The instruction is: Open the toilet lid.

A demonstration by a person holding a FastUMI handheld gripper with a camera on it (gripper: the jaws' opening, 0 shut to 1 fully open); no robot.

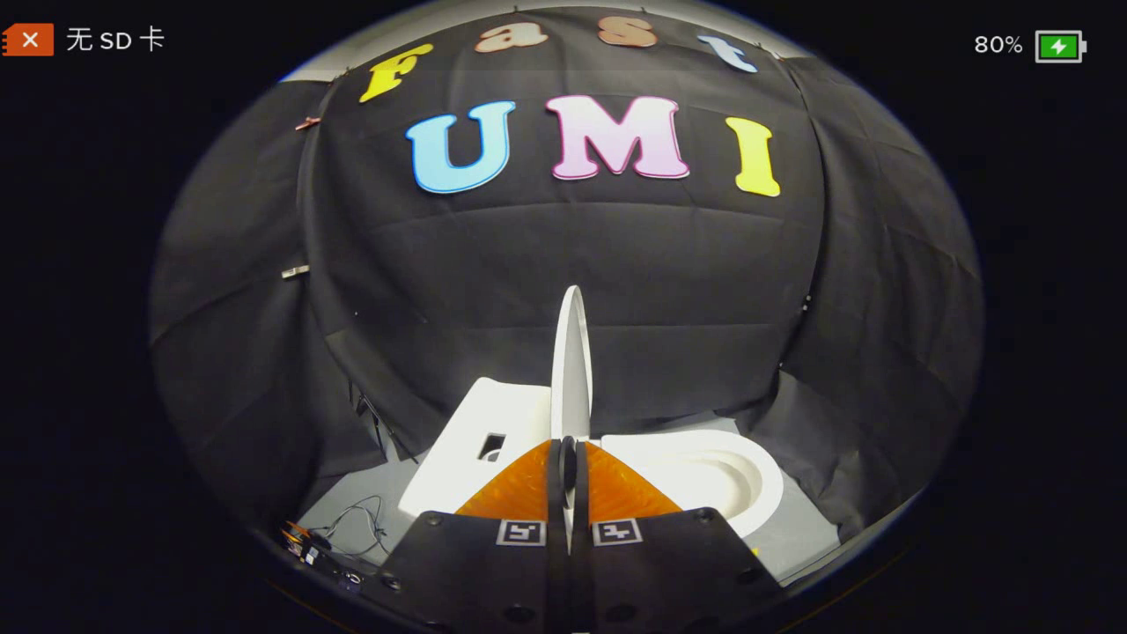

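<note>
1. Toilet lid [571, 352] stands upright and edge-on in the gripper view, a thin white blade rising at twelve o'clock from the tongs [568, 462].
2. Both fingers of the tongs are clenched on the lid's lower edge, one pressing each face, with almost no gap between them.
3. Toilet seat [704, 471] lies flat at about two o'clock from the tongs, its white oval opening uncovered.
4. White tank block [471, 440] with a small dark slot sits at about ten o'clock from the tongs, just beside the lid.
5. Grey tabletop [797, 533] carries the toilet, and a tangle of thin wires [352, 524] lies on it at about eight o'clock, near the fingers' base.
</note>
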